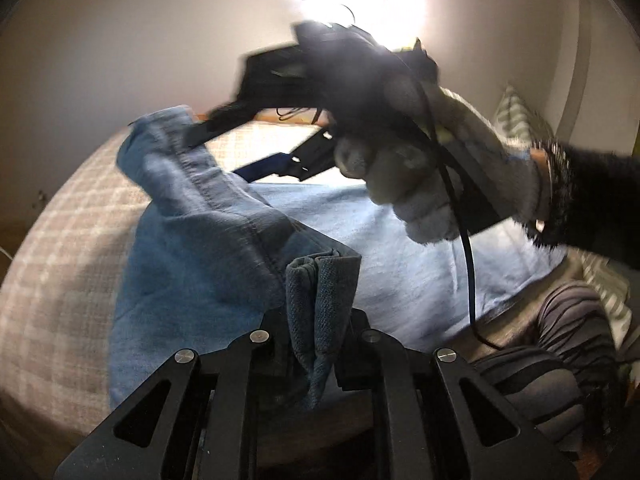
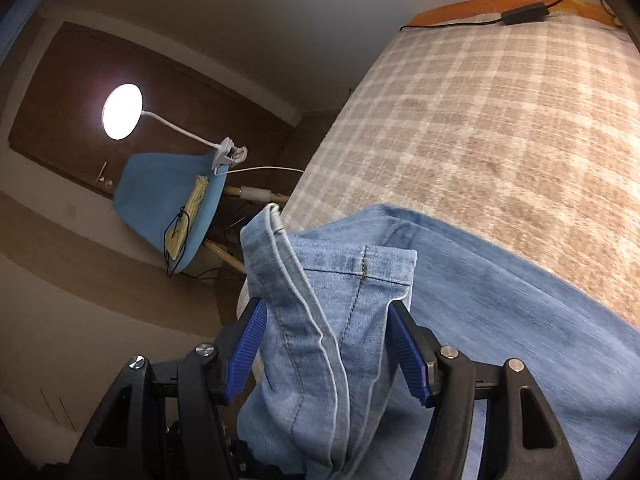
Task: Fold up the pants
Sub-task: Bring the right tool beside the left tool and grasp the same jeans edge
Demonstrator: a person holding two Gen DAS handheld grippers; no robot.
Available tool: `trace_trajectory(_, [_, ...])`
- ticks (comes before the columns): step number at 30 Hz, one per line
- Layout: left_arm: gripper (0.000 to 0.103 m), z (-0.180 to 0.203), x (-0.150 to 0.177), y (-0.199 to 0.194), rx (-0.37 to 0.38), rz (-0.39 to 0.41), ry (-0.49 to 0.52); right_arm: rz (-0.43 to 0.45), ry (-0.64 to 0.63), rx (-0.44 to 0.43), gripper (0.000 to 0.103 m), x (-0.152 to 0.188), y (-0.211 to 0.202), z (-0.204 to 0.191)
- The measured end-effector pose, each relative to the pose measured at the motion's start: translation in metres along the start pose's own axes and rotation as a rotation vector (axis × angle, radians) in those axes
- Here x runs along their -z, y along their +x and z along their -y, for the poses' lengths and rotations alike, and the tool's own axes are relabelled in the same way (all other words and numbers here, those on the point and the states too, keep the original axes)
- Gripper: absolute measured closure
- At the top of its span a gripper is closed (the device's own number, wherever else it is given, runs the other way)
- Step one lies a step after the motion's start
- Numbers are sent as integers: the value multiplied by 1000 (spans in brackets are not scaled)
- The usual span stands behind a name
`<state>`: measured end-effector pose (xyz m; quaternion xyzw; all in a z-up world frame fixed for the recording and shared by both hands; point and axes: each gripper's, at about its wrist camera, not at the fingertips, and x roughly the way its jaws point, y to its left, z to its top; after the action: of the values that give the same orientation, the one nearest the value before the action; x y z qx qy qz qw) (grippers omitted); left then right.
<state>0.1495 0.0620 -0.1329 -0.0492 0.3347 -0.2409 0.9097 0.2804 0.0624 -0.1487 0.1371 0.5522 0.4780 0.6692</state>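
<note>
Through my left wrist camera, my left gripper point(image 1: 318, 344) is pinched tight on a bunched fold of the pants point(image 1: 192, 264); the black fingers nearly meet, with thick, woven denim squeezed up between them. The pants are soft, mid-blue jeans with stitched seams, lifted at this edge and draping down onto the bed point(image 1: 60, 240), whose cover is a beige and white plaid weave. Ahead, blurred, my right gripper point(image 1: 240, 140) shows with its dark fingers spread, one of them touching a raised denim hem. A grey-gloved hand point(image 1: 420, 168) holds it, and a black cable point(image 1: 464, 240) hangs below.

Through my right wrist camera, my right gripper point(image 2: 326, 344) has its blue ribbed pads point(image 2: 246, 344) set apart, a hemmed flap of the pants point(image 2: 500, 300) standing between them and brushing both. The denim looks paler here, with white edges. The rest lies across the plaid bed point(image 2: 480, 120). Beyond stands a blue chair point(image 2: 160, 192) with a lit white clip lamp point(image 2: 122, 112).
</note>
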Motion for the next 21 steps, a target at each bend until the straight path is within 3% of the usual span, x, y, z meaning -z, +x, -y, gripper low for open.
trace_trajectory(6, [92, -23, -1, -18, 29, 64, -129, 1, 71, 28, 20, 9, -14, 20])
trace_trajectory(13, [92, -36, -5, -37, 63, 140, -229, -22, 186, -101, 17, 30, -6, 30])
trace_trajectory(17, [92, -27, -5, -39, 101, 141, -199, -10, 212, -150, 19, 35, 7, 30])
trace_trajectory(18, [92, -23, -6, -39, 96, 132, -172, 0, 219, -166, 22, 34, 11, 29])
trace_trajectory(20, [92, -17, -6, -36, 76, 108, -133, 54, 228, -162, 62, 33, 13, 26])
trace_trajectory(21, [92, -15, -6, -33, 66, 91, -117, 64, 226, -125, 69, 31, 14, 22])
